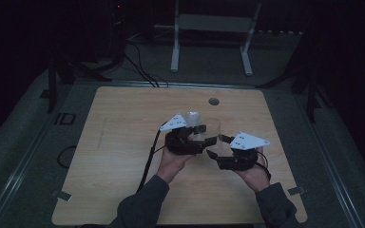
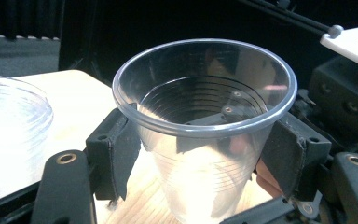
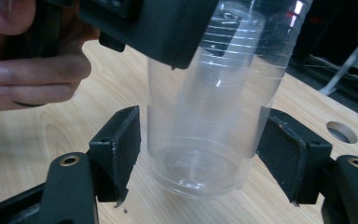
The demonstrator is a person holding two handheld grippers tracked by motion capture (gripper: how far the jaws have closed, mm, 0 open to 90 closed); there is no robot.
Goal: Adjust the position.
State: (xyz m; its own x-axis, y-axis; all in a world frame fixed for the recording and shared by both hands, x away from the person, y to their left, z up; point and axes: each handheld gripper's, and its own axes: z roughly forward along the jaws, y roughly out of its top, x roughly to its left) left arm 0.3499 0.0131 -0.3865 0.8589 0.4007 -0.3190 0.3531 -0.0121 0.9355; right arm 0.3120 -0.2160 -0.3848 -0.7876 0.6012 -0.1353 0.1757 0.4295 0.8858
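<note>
While your left gripper (image 2: 200,154) pinches one clear plastic cup (image 2: 205,126) mid-table (image 1: 123,142), your right gripper (image 3: 200,154) brackets a second, outer cup (image 3: 205,140) nested around it, jaws spread, not touching; a third cup (image 2: 9,126) stands at the left

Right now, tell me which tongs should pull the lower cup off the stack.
Right. The right tongs already straddle the lower cup with small gaps, while the left tongs are shut on the upper cup, holding it steady.
</note>
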